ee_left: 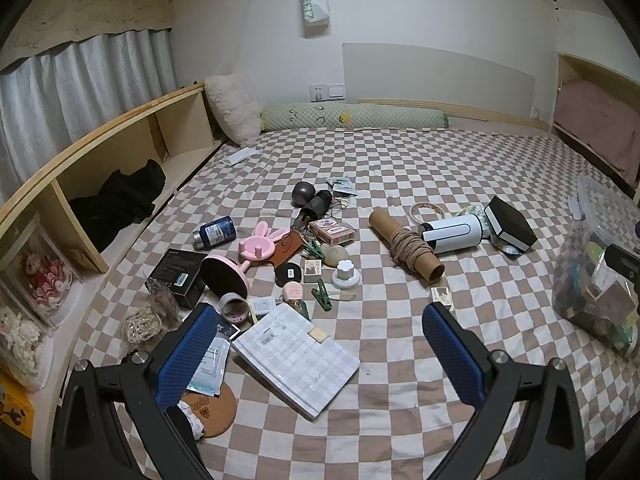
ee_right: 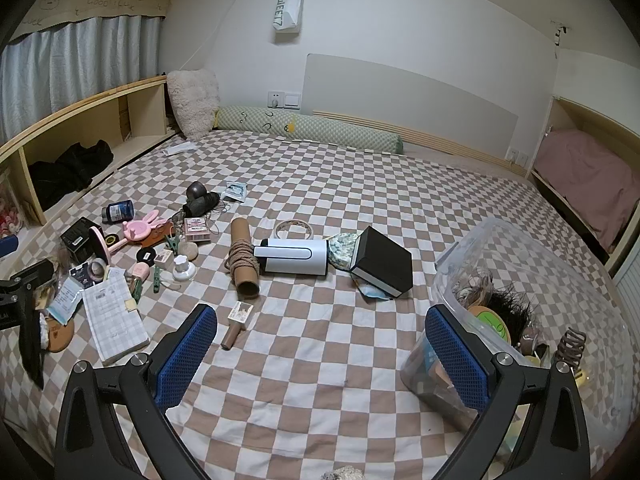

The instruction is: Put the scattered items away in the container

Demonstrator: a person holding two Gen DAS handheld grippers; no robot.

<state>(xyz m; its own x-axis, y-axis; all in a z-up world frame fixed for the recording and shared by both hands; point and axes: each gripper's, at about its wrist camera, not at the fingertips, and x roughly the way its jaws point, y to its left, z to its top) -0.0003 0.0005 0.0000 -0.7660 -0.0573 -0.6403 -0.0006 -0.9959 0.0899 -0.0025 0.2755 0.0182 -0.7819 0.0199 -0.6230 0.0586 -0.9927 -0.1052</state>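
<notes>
Left wrist view shows the left gripper [ee_left: 320, 344] with its jaws spread wide and nothing between them, hanging above the checked bed [ee_left: 400, 400]. Just under it, in the lower middle of the frame, lies a grid-patterned notebook [ee_left: 296, 356]: flat, fairly stiff, probably light, best pinched across one long edge where it overhangs the soft bedding. Most scattered items crowd the left centre of the frame. The cardboard tube [ee_left: 406, 246] wound with rope, right of centre, looks light and rigid but could crush if squeezed hard; the rope band gives the surest hold. Beside it the white cylinder [ee_left: 452, 232] looks smooth and may slip, so a grip across its middle seems wisest. The pink bunny stand [ee_left: 260, 242] is thin plastic, easily taken by its stem.

Right wrist view shows the right gripper [ee_right: 320, 344], jaws likewise released and empty. The clear container [ee_right: 528, 248] sits at the lower right of that frame, already partly filled, its near wall just beside the right jaw
</notes>
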